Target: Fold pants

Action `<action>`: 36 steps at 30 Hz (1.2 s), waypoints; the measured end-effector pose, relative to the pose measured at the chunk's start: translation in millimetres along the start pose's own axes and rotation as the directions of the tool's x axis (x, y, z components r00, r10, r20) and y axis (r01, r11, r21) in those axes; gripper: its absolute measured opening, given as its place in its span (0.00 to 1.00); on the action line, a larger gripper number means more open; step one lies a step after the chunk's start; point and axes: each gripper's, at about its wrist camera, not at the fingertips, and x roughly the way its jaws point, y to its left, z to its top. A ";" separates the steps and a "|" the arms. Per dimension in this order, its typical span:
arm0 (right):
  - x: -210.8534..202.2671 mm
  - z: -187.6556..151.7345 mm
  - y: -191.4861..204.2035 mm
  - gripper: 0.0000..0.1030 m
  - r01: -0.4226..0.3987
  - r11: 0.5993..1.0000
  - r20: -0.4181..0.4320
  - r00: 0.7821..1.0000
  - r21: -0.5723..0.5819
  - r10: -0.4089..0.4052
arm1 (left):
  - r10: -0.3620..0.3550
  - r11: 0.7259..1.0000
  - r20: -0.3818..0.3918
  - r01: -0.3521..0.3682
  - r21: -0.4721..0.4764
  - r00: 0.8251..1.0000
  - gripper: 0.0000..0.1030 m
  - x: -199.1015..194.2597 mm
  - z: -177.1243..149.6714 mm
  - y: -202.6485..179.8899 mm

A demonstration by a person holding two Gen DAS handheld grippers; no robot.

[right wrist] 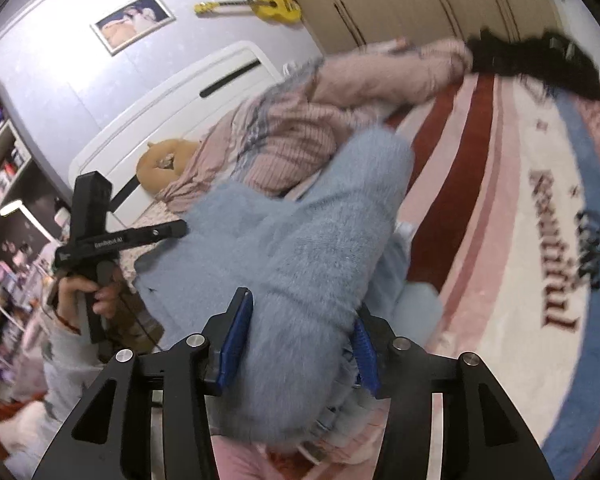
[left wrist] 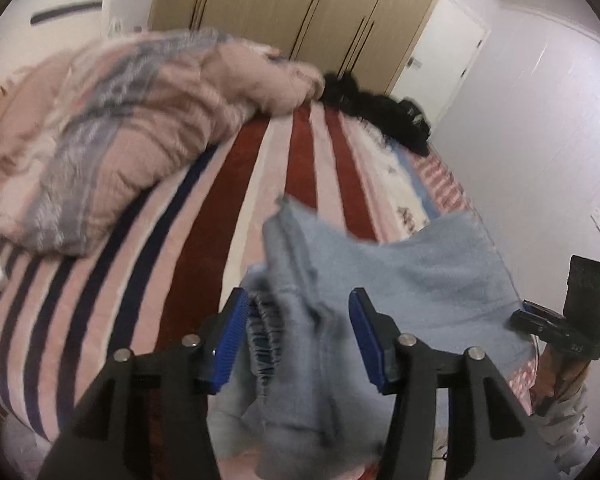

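Fluffy light blue pants (left wrist: 400,280) lie bunched on the striped bed blanket (left wrist: 172,248), their elastic waistband between the fingers of my left gripper (left wrist: 296,332). The left jaws stand wide apart around the cloth, not pinching it. In the right wrist view the pants (right wrist: 300,248) rise as a thick fold between the blue pads of my right gripper (right wrist: 300,344); the jaws are wide and the cloth fills the gap, so a grip is unclear. The left gripper (right wrist: 100,240) shows at left, held by a hand.
A pink and grey quilt (left wrist: 100,140) is heaped at the bed's far left. A black garment (left wrist: 380,116) lies at the far end. Wardrobe doors (left wrist: 300,12) and a white wall stand behind. The bed edge is on the right.
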 end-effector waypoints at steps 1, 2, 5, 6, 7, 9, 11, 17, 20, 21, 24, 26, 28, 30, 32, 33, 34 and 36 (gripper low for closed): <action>-7.5 2.5 3.8 0.42 0.020 0.999 0.021 1.000 -0.024 -0.020 | -0.013 1.000 0.020 0.013 0.005 1.000 0.47 -7.5 2.5 -4.4; -14.9 4.7 8.0 0.42 0.039 0.998 0.051 0.998 -0.045 -0.037 | -0.025 1.000 0.039 0.025 0.010 0.999 0.47 -14.0 4.5 -9.3; -31.4 10.0 17.5 0.42 0.035 0.996 0.118 0.993 -0.082 -0.025 | -0.078 0.996 0.077 0.076 0.037 0.994 0.47 -24.3 7.5 -24.9; -31.3 11.5 20.5 0.44 0.014 0.996 0.115 0.993 -0.091 -0.003 | -0.091 0.995 0.063 0.088 0.050 0.994 0.47 -21.1 6.3 -31.3; -28.6 9.9 22.7 0.44 -0.009 0.995 0.098 0.995 -0.097 0.019 | -0.088 0.995 0.049 0.086 0.057 0.995 0.47 -17.4 6.1 -34.9; -16.6 6.5 24.4 0.44 -0.032 0.994 0.052 0.998 -0.107 0.038 | -0.068 0.995 0.003 0.068 0.074 0.998 0.47 -1.2 -2.0 -39.2; 0.6 -3.1 25.7 0.44 -0.030 0.991 -0.004 1.000 -0.129 0.029 | -0.060 0.996 -0.043 0.063 0.060 0.997 0.47 15.8 -10.9 -36.5; 18.3 -35.8 23.1 0.45 -0.043 0.984 -0.041 0.998 -0.172 0.036 | -0.043 0.999 -0.092 0.045 0.021 0.995 0.47 40.3 -45.7 -20.2; 21.0 -48.7 26.0 0.45 -0.057 0.980 -0.050 0.998 -0.188 0.048 | -0.041 0.999 -0.085 0.042 0.012 0.996 0.47 44.0 -58.6 -16.0; 22.3 -51.3 27.1 0.45 -0.052 0.980 -0.052 0.998 -0.194 0.042 | -0.046 0.999 -0.080 0.046 0.005 0.996 0.47 43.1 -60.0 -15.2; 21.6 -53.5 31.4 0.45 -0.028 0.976 -0.042 0.999 -0.217 0.019 | -0.052 0.999 -0.069 0.051 -0.015 0.996 0.47 38.7 -60.2 -16.0; 19.1 -52.7 30.8 0.45 -0.029 0.976 -0.041 0.999 -0.214 0.020 | -0.038 0.999 -0.063 0.037 -0.016 0.997 0.47 36.4 -58.9 -19.9; 14.9 -50.7 31.8 0.43 -0.018 0.975 -0.033 0.999 -0.222 0.011 | -0.021 1.000 -0.055 0.020 -0.009 0.998 0.47 32.9 -56.9 -26.4; 7.3 -51.6 33.9 0.43 -0.007 0.971 -0.017 1.000 -0.237 0.003 | 0.003 1.000 -0.040 -0.003 0.001 0.999 0.49 28.6 -55.7 -32.2; -3.9 -53.0 34.3 0.43 0.000 0.969 0.002 1.000 -0.248 0.000 | 0.022 1.000 -0.021 -0.022 0.008 1.000 0.54 22.4 -55.3 -39.7; -9.2 -55.0 33.0 0.43 0.001 0.968 0.011 1.000 -0.249 0.001 | 0.033 0.999 -0.002 -0.033 0.015 0.999 0.56 17.2 -55.6 -46.6; -17.0 -56.1 31.9 0.43 0.007 0.968 0.028 1.000 -0.252 0.000 | 0.046 0.999 0.012 -0.046 0.021 0.999 0.58 13.8 -56.2 -51.4; -30.3 -57.8 30.5 0.44 0.023 0.965 0.057 0.998 -0.261 -0.009 | 0.085 0.995 0.052 -0.087 0.045 0.995 0.65 5.3 -57.1 -67.2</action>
